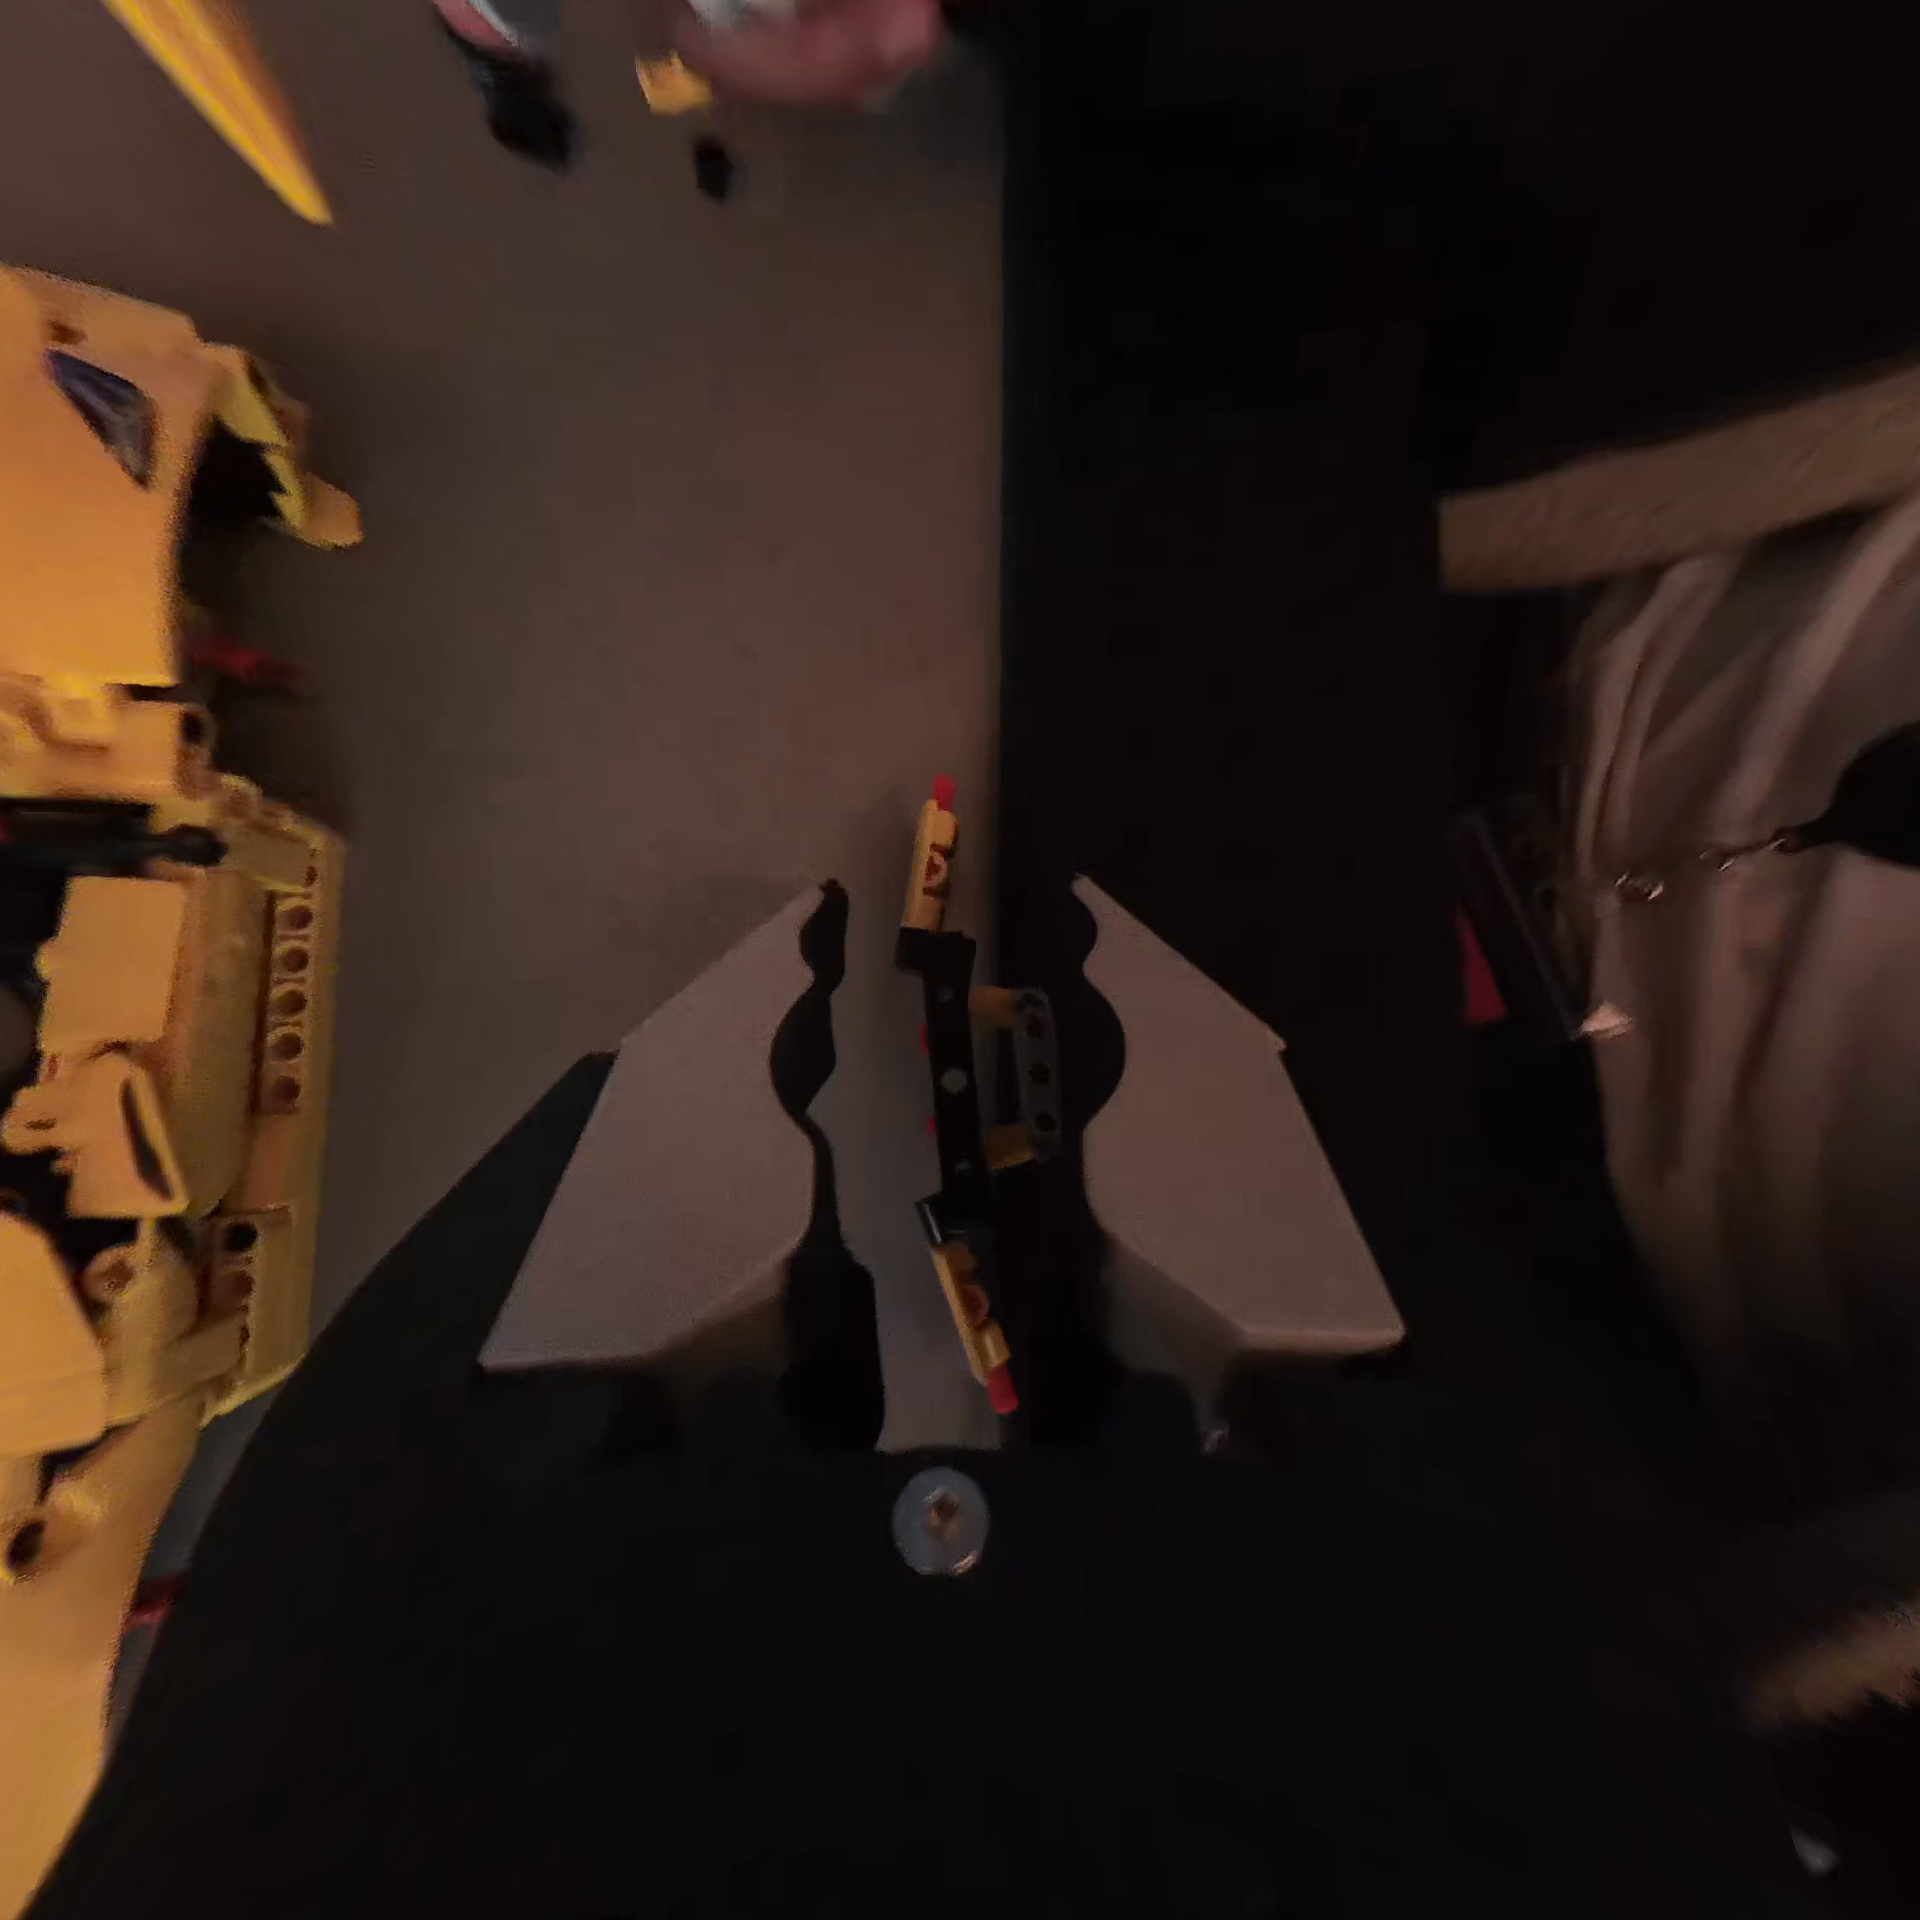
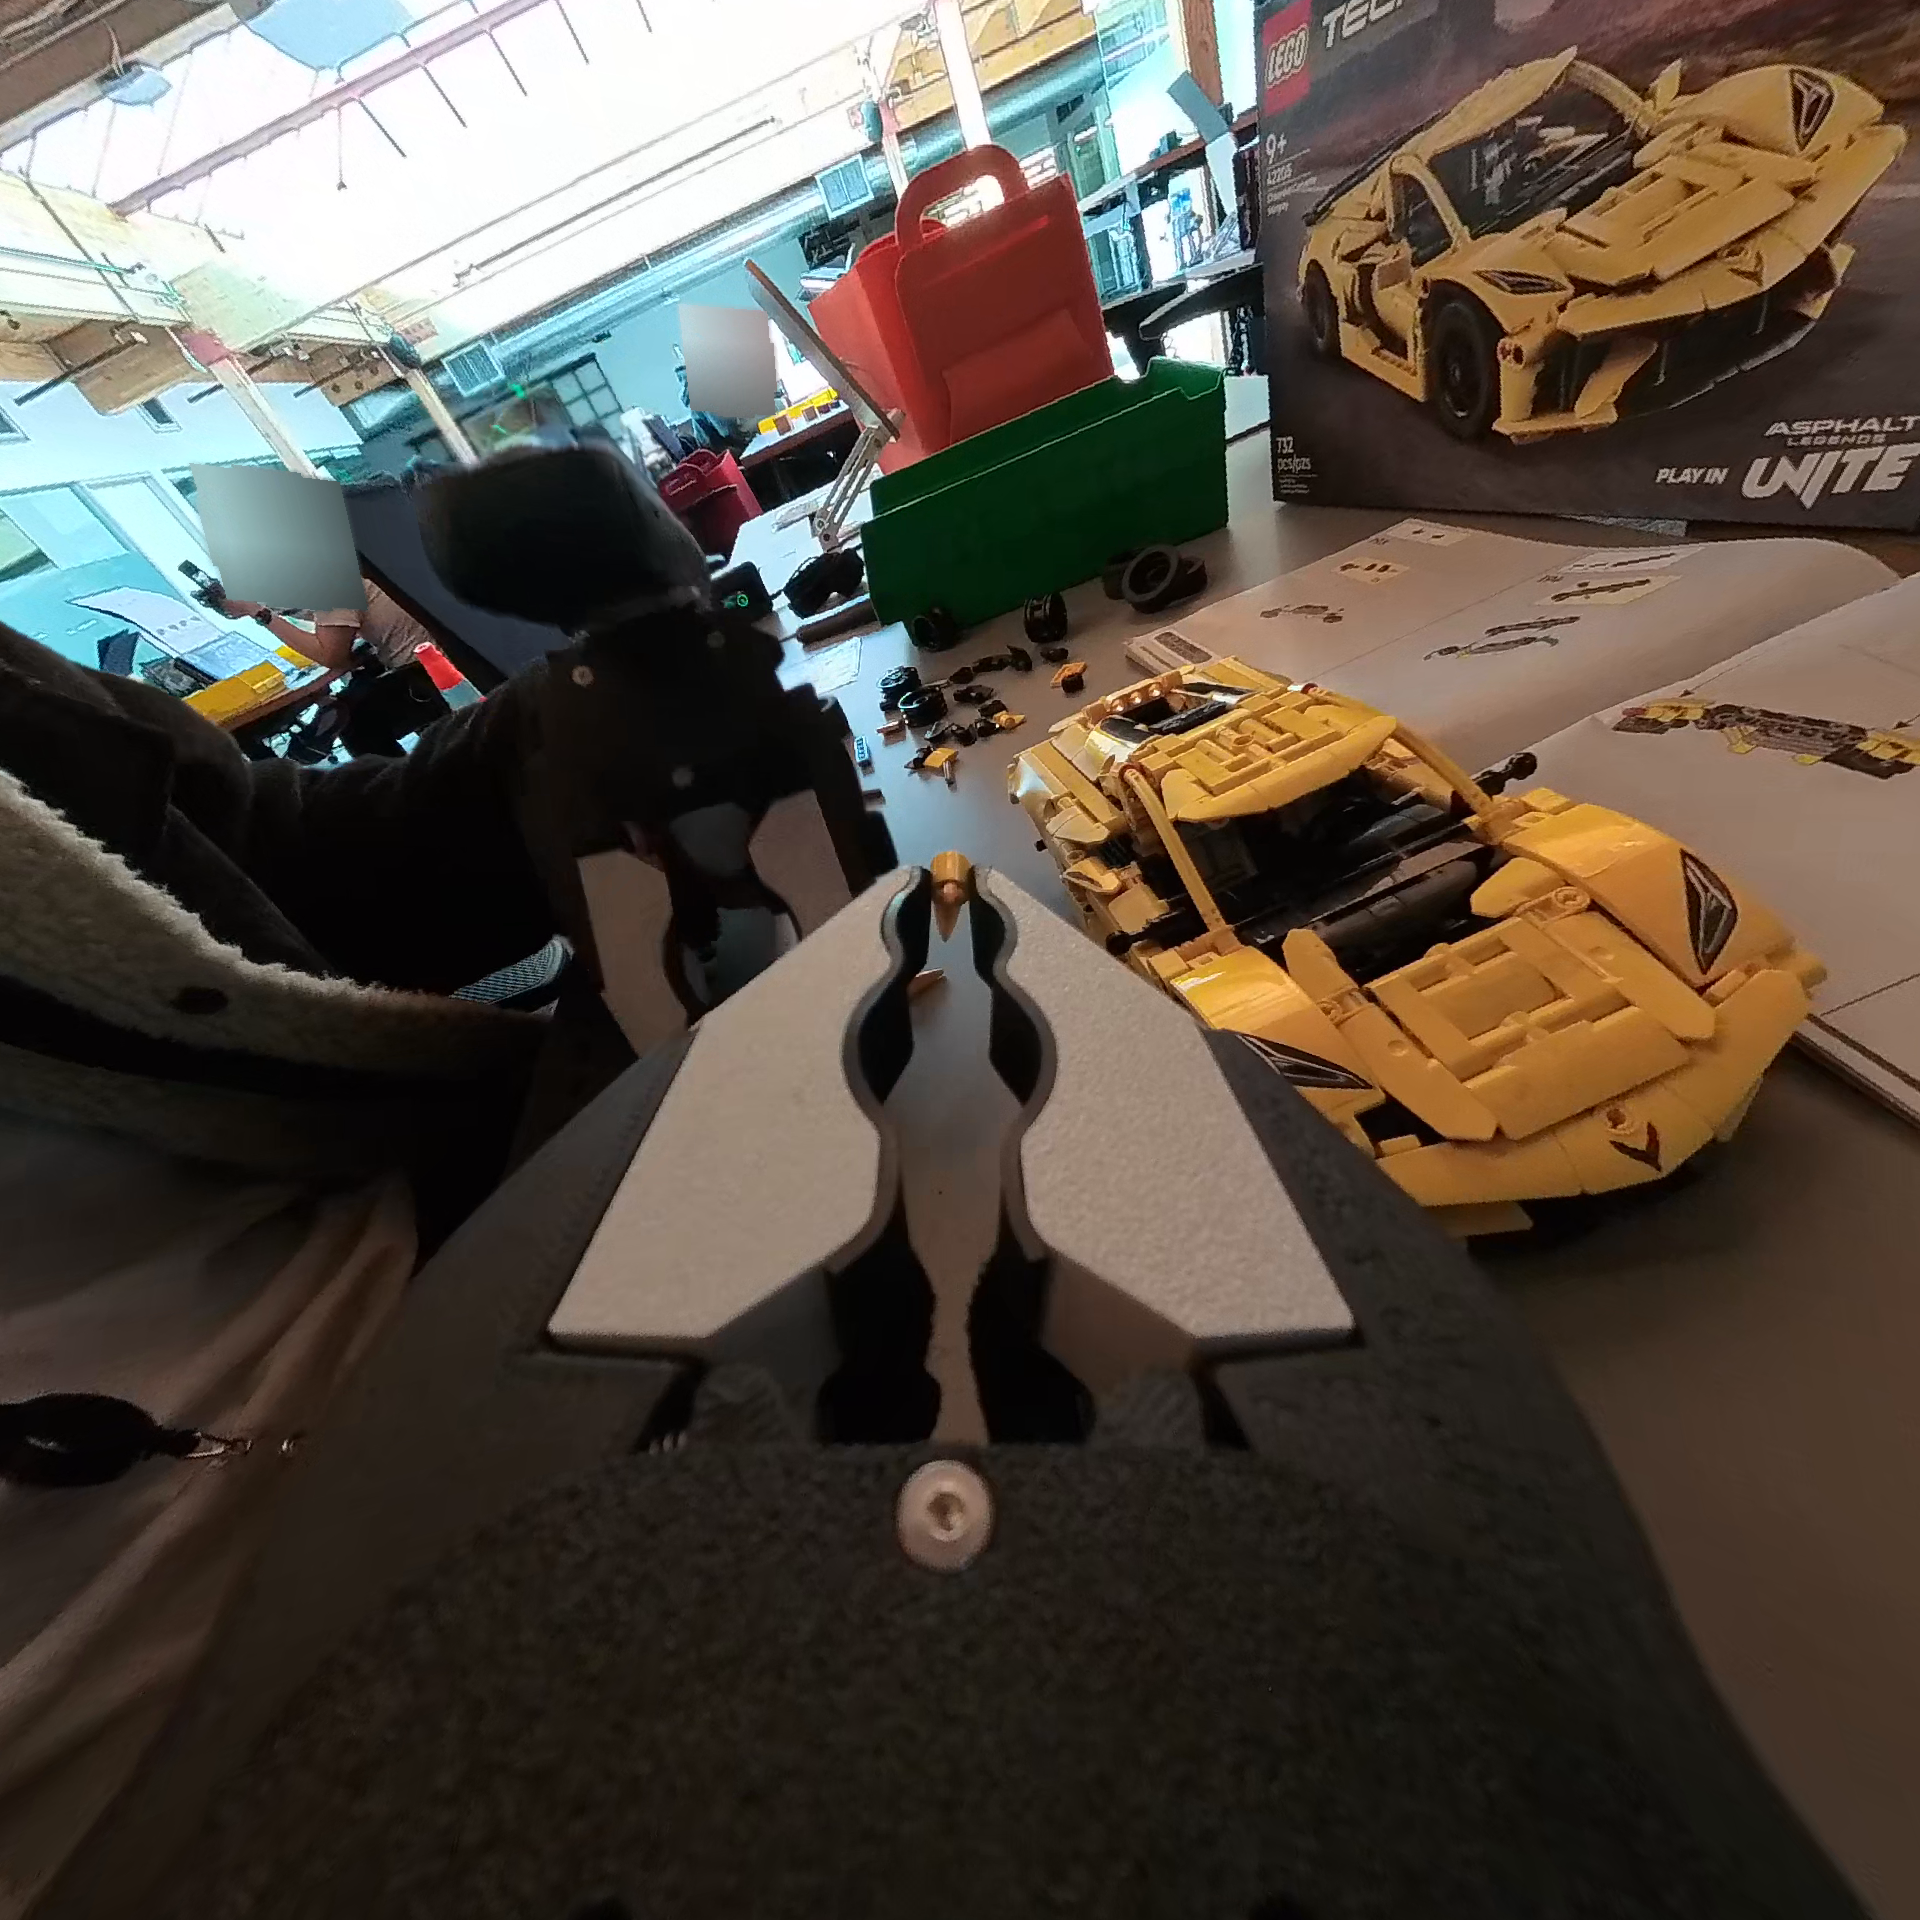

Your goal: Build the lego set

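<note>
In the left wrist view my left gripper [image 1: 956, 888] is open over the table edge. A small subassembly [image 1: 954, 1070], a black beam with yellow parts and red axle ends, lies between its fingers, close to the right one. The picture is dark and blurred. In the right wrist view my right gripper [image 2: 948, 881] is shut on a small yellow piece [image 2: 948, 896] at its tips, above the table. The yellow lego car [image 2: 1403, 935] stands just right of it; the car also shows at the left in the left wrist view [image 1: 135, 935]. The left gripper [image 2: 707, 914] points down at the left.
Loose small parts [image 2: 956, 707] and black tyres [image 2: 1153, 571] lie behind the car. An open instruction book [image 2: 1455, 603], the set's box [image 2: 1590, 249], a green tray [image 2: 1049, 499] and a red bag [image 2: 966, 301] stand farther back. A person's coat [image 2: 208, 935] fills the left. The gap from one gripper's tips to the other's is roughly 12 centimeters.
</note>
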Tool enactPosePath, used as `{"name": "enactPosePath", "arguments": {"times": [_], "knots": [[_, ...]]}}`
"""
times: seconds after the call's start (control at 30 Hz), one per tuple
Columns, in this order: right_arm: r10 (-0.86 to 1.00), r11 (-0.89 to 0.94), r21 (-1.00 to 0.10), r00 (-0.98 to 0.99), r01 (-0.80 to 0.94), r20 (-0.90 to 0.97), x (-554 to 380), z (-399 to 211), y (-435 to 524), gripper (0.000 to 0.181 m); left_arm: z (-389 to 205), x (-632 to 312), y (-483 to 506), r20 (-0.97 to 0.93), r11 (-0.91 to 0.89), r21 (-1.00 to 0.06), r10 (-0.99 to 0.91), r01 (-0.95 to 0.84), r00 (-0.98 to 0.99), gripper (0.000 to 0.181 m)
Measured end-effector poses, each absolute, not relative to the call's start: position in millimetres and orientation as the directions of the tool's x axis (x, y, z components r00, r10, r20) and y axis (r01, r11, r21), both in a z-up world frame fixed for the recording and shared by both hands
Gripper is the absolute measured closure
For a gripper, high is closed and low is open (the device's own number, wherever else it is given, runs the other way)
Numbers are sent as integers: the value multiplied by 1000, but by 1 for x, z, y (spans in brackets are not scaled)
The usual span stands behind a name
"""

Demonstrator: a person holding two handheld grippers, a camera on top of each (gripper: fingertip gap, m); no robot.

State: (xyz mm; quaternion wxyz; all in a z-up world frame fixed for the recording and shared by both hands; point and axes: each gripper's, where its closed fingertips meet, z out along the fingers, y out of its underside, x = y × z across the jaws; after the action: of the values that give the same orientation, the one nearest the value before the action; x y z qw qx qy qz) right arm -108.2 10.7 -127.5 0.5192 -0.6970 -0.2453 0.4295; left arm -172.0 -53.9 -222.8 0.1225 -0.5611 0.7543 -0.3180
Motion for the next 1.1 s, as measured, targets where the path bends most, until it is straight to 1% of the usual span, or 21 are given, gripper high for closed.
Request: {"name": "enactPosePath", "arguments": {"times": [0.07, 0.23, 0.47, 0.6, 0.67, 0.73, 0.77, 0.83, 0.93, 0.97, 1.0, 1.1], "knots": [[788, -341, -934, 511, -104, -344, -108, -128, 11, 176, -229, -169, -56, 177, 201, -594, -912, -779, -370, 142], [790, -344, -933, 505, -107, -349, -108, -127, 10, 176, -224, -156, -53, 239, 164, -618, -893, -769, -382, 142], [791, -364, -908, 445, -208, -419, -102, -114, 8, 176, -225, -157, -63, 375, 119, -626, -820, -770, -432, 142], [791, -369, -900, 431, -233, -435, -99, -111, 8, 176, -215, -156, -62, 396, 79, -665, -806, -742, -441, 142], [788, -371, -901, 437, -225, -433, -100, -113, 9, 176, -206, -152, -57, 378, 57, -694, -820, -718, -430, 142], [788, -375, -903, 441, -210, -430, -101, -115, 9, 176, -206, -150, -51, 312, 95, -700, -851, -708, -422, 144], [789, -376, -904, 442, -204, -427, -102, -116, 8, 176, -209, -150, -51, 272, 135, -692, -861, -709, -430, 148], [789, -377, -905, 444, -196, -424, -104, -117, 8, 176, -219, -152, -51, 204, 217, -655, -872, -724, -445, 150], [789, -377, -905, 443, -199, -426, -103, -117, 8, 176, -235, -156, -51, 157, 296, -580, -874, -759, -460, 151], [788, -376, -905, 444, -200, -426, -103, -117, 8, 176, -240, -158, -51, 150, 316, -558, -871, -768, -467, 156], [788, -376, -905, 445, -199, -426, -103, -117, 8, 176, -242, -158, -50, 141, 328, -551, -870, -768, -473, 165], [788, -382, -913, 466, -143, -402, -106, -125, 7, 176, -236, -156, -45, 169, 290, -581, -871, -760, -462, 169]]}}
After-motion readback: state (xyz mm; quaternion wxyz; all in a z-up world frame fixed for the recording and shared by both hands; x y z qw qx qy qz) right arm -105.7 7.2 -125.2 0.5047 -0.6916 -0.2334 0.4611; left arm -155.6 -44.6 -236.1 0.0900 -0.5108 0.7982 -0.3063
